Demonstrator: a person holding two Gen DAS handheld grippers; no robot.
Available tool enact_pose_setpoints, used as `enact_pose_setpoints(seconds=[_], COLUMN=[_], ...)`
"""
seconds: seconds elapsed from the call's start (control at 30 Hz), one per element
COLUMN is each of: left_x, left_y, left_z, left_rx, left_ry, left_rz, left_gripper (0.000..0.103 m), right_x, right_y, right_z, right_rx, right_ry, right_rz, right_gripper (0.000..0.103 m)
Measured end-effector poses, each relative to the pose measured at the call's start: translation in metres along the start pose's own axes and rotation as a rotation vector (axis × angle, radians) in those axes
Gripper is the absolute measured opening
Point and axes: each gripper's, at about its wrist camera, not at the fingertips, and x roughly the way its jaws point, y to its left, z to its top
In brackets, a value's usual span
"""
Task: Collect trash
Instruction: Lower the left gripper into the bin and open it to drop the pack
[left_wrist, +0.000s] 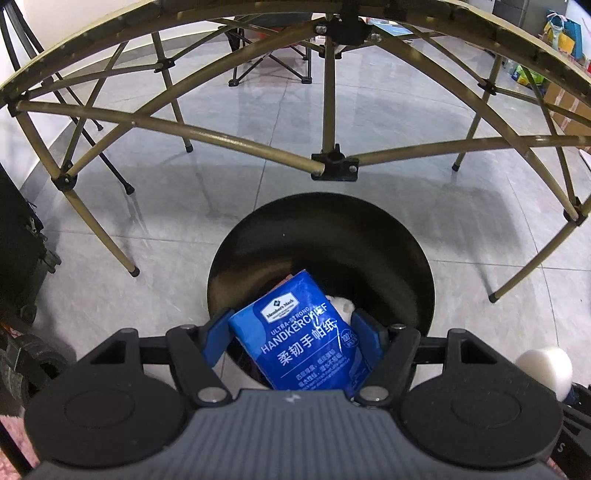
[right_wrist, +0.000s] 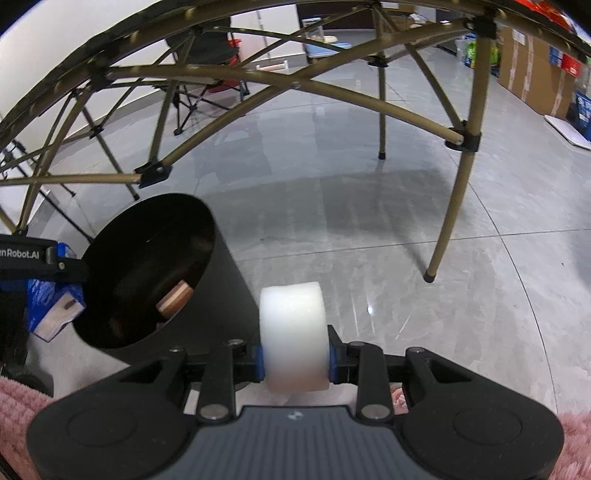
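- The left gripper (left_wrist: 291, 338), matt black plastic with blue pads, is clamped on a glossy blue plastic pack of paper handkerchiefs (left_wrist: 304, 332), printed in white lettering; the pack sits tilted between the pads, just above the open mouth of a round black waste bin (left_wrist: 388, 236)
- Inside the smooth, dark bin a crumpled white scrap (left_wrist: 341, 304) shows beyond the pack's edge; in the right wrist view a short brown tube-like piece (right_wrist: 175, 297) lies against the inner wall
- The right gripper (right_wrist: 295, 360), of the same black build, is closed tight on a thick white foam-like roll (right_wrist: 293, 336), rounded on top, flat-sided and faintly translucent, held upright just right of the bin's outer wall (right_wrist: 236, 288)
- In the right wrist view the left gripper appears at the left edge (right_wrist: 40, 258) with the blue pack (right_wrist: 51, 310) hanging at the bin's rim
- Above and behind both tools spreads the tan metal tube frame of a folding table (left_wrist: 229, 142), its crossing struts joined by black plastic brackets and ending in black rubber feet
- The floor is polished grey tile (right_wrist: 369, 229), reflective, with thin grout lines
- Fuzzy pink fabric (right_wrist: 18, 417) fringes the bottom corners of the right wrist view
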Motion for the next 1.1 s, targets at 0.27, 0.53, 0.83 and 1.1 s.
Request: enact_pose_setpoints(seconds=[0.27, 0.53, 0.83, 1.1], left_x=[0.012, 0.029, 0.043, 0.048], left_y=[-0.011, -0.021, -0.027, -0.021], left_z=[0.018, 0.034, 0.040, 0.041], left_rx=[-0.014, -0.027, -0.032, -0.077], left_ry=[0.017, 0.039, 0.072, 0.085], left_rz=[0.005, 0.017, 0.021, 0.068], left_gripper=[0.071, 0.071, 0.072, 0.103], right_x=[0.003, 0.014, 0.028, 0.030], right_y=[-0.012, -0.025, -0.043, -0.049], right_z=[0.023, 0.041, 0.046, 0.043], right_rx=[0.022, 0.046, 0.090, 0.109], right_ry=[-0.055, -0.073, -0.062, -0.052], right_rz=[-0.042, -0.083, -0.112, -0.116], right_gripper=[0.029, 0.029, 0.029, 0.029])
